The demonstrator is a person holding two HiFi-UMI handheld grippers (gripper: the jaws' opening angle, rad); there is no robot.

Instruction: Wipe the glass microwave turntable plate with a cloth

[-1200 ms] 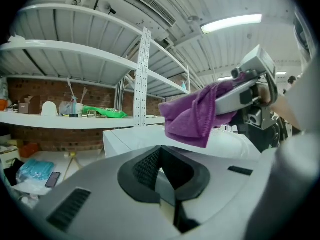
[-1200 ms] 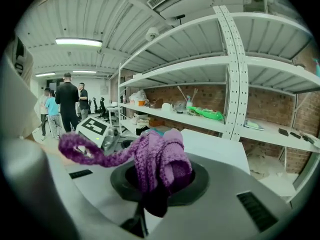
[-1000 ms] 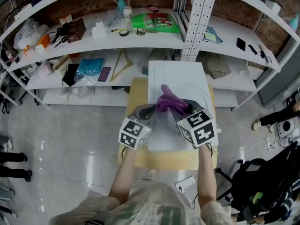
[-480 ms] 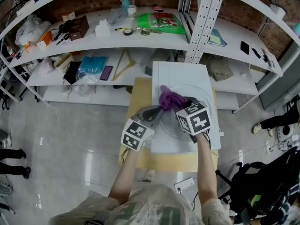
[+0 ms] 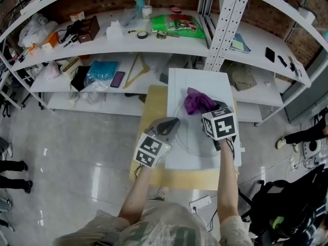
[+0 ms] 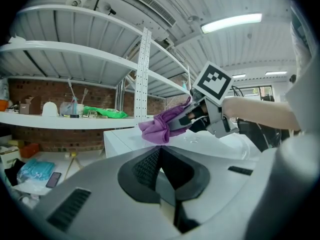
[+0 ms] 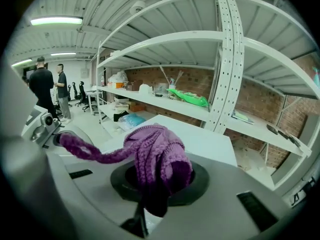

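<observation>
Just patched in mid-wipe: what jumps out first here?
The purple cloth, bunched in the right claw over the far side of the glass plate on the white slab. Next, the left claw closed at the plate's left rim, and a bright green packet on the shelf behind.

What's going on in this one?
A person works with a gripper in each hand. The right gripper is shut on a purple cloth, held over the far part of the glass turntable plate, which lies on a white board. The left gripper, fingers together, sits at the plate's left edge.
</observation>
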